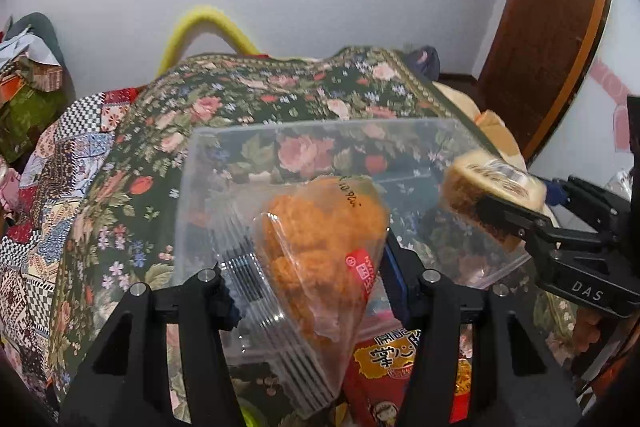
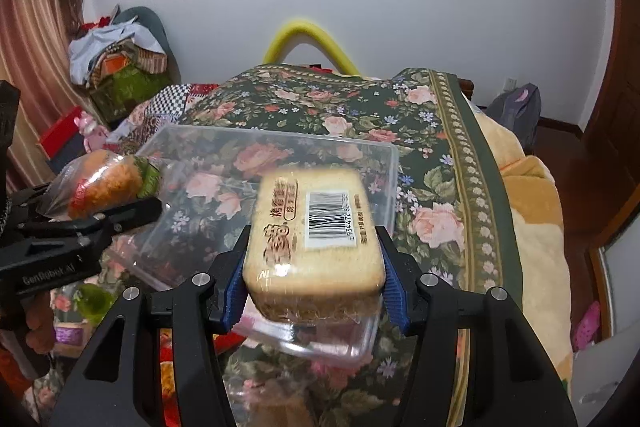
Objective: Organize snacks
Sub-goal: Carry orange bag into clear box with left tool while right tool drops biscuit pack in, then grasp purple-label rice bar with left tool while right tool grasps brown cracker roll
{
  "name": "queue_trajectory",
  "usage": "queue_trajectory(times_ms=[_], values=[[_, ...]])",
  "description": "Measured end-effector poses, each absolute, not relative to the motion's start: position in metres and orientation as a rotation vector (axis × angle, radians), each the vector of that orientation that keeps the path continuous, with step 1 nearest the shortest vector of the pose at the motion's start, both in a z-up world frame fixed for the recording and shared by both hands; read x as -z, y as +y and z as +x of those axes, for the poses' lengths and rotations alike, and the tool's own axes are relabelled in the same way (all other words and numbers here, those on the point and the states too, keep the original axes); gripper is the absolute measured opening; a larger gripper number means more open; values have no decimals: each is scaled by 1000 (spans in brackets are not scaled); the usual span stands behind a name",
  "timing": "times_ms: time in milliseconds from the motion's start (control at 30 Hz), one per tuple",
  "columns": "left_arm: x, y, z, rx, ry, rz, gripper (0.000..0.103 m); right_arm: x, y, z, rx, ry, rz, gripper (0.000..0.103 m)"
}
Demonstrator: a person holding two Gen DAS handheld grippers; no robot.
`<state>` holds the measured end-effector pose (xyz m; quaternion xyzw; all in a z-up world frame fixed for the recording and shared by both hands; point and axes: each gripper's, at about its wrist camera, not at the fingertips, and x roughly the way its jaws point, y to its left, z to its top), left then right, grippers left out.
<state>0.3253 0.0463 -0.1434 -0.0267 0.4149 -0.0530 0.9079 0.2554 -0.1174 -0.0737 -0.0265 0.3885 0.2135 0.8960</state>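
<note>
A clear plastic box (image 1: 200, 163) (image 2: 394, 163) sits on the floral bedcover. My left gripper (image 1: 308, 267) is shut on a clear bag of orange fried snacks (image 1: 320, 235) and holds it above the box; the bag also shows at the left of the right wrist view (image 2: 104, 187). My right gripper (image 2: 314, 263) is shut on a wrapped tan cake with a barcode label (image 2: 312, 227) and holds it above the box's near right side. It shows in the left wrist view (image 1: 492, 203) at the right.
A red snack packet (image 1: 384, 367) lies below the left gripper near the box. The floral bedcover (image 2: 360, 99) spreads behind the box. A patchwork quilt (image 1: 48, 187) lies to the left, a yellow blanket (image 2: 532, 227) to the right, and clutter (image 2: 116, 67) at the far left.
</note>
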Motion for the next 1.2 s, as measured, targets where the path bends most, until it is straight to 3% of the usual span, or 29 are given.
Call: queue_trajectory(times_ms=[133,267,500,900,1200], values=[[155,47,334,116,900,-78,55,76,-110,258,-454,825,-84,52],[161,48,338,98,929,-92,62,85,-108,258,-465,856,-103,52],[143,44,325,101,881,-62,66,69,-110,254,-453,850,-133,52],[73,59,255,98,727,-80,73,22,-131,216,-465,758,-97,55],[75,70,203,80,743,-70,74,16,-148,178,-459,747,-95,57]])
